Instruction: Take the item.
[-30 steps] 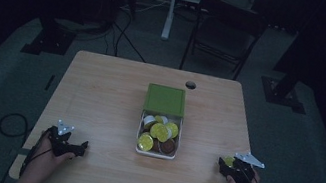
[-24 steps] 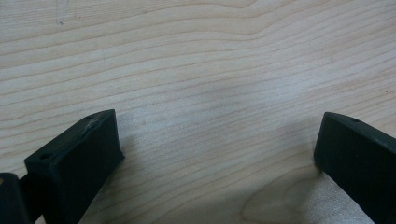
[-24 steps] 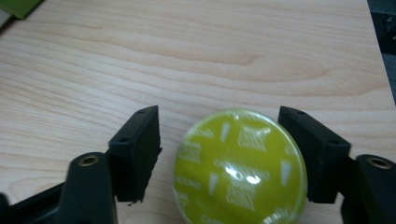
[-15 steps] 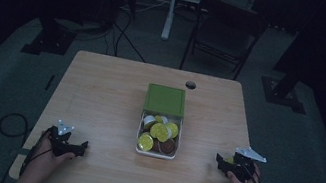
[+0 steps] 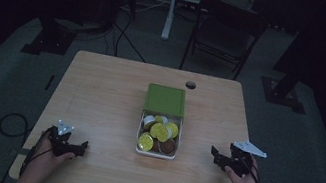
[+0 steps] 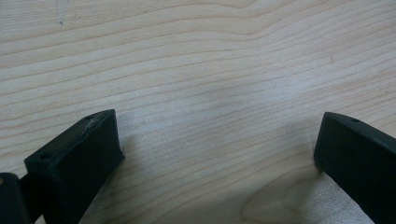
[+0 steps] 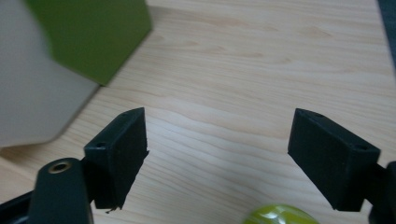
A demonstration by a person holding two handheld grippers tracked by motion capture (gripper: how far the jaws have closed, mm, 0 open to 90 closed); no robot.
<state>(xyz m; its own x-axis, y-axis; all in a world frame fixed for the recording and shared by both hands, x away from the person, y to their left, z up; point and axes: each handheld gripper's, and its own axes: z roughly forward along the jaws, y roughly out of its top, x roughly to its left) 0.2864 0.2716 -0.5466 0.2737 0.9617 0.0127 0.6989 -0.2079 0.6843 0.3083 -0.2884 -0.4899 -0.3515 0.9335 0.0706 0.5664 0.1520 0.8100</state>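
Note:
A white box [image 5: 156, 153] with its green lid [image 5: 165, 99] folded back stands mid-table, holding several yellow and brown capsules [image 5: 160, 131]. My right gripper [image 5: 215, 154] hovers to the right of the box; its jaws have just been opening and stand wide apart. In the right gripper view my right gripper [image 7: 217, 140] has bare wood between the pads, and a yellow-green capsule [image 7: 279, 216] lies low at the frame's edge, untouched. The box wall [image 7: 32, 88] and lid [image 7: 95, 32] are at its left. My left gripper [image 5: 82, 147] rests open on the table at the near left, nothing between its jaws [image 6: 215, 149].
The wooden table [image 5: 104, 96] has a round cable hole [image 5: 190, 84] near its far edge. A folding chair [image 5: 222, 31] and stand legs are on the floor behind the table. A cable [image 5: 10, 123] loops on the floor at the left.
My right gripper's jaws went from nearly shut to wide apart, and that hand rose and shifted a little toward the box. The left gripper stayed where it was.

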